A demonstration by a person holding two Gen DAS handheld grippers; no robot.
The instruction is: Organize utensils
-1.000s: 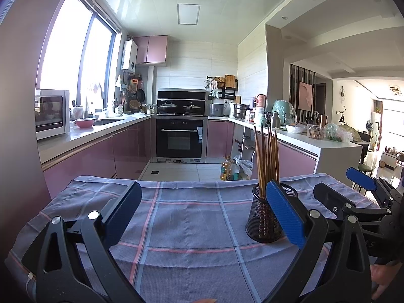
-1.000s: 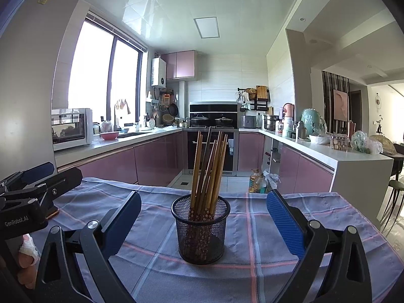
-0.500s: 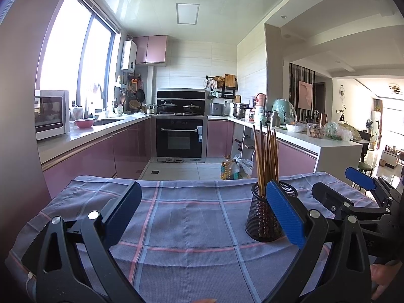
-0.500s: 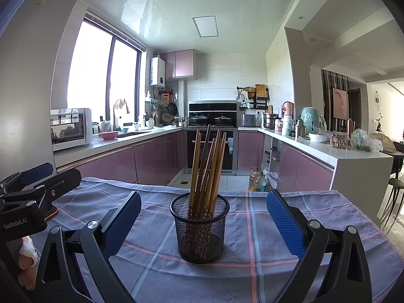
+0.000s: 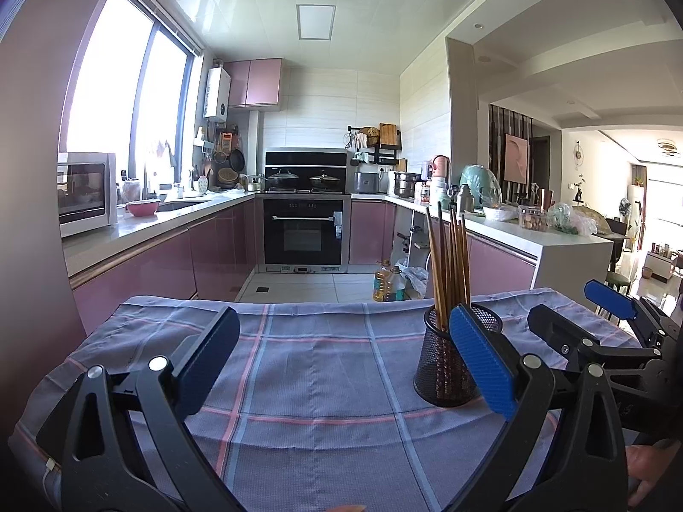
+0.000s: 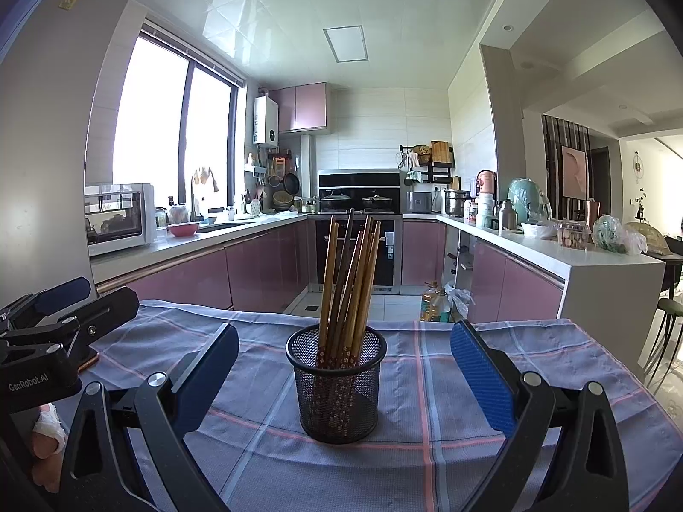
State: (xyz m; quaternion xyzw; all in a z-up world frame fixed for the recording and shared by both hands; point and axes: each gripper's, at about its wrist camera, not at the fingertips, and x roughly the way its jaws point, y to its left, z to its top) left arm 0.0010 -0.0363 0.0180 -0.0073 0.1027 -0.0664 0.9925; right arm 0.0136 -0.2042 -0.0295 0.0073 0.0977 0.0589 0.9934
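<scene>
Both claws are spread wide and hold nothing. The right claw (image 6: 343,379) hovers low over the tabletop (image 6: 491,358) with the mesh cup (image 6: 337,388) centred in the gap between its blue pads (image 6: 482,379), not touching either one. The left claw (image 5: 341,367) sits beside it, aimed at bare checked cloth (image 5: 320,362); from that view the cup (image 5: 444,362) stands off to the right, partly hidden behind the left claw's right pad.

The chopsticks (image 6: 348,281) are all standing in the cup, a loose bundle leaning slightly and fanning at the tips. No loose utensils show on the cloth, so the sorting looks finished or nearly so.

What could go wrong from here comes mostly from the cup. It looks light and tall with its load, so a pad brushing the rim or the fanned tips could tip it and spill the sticks. The cloth looks loose over the tabletop; a claw that drags on it could pull the cup along. The two claws are also near each other, the left one showing at the left edge of the right view, so a careless swing inward could knock them together beside the cup.
</scene>
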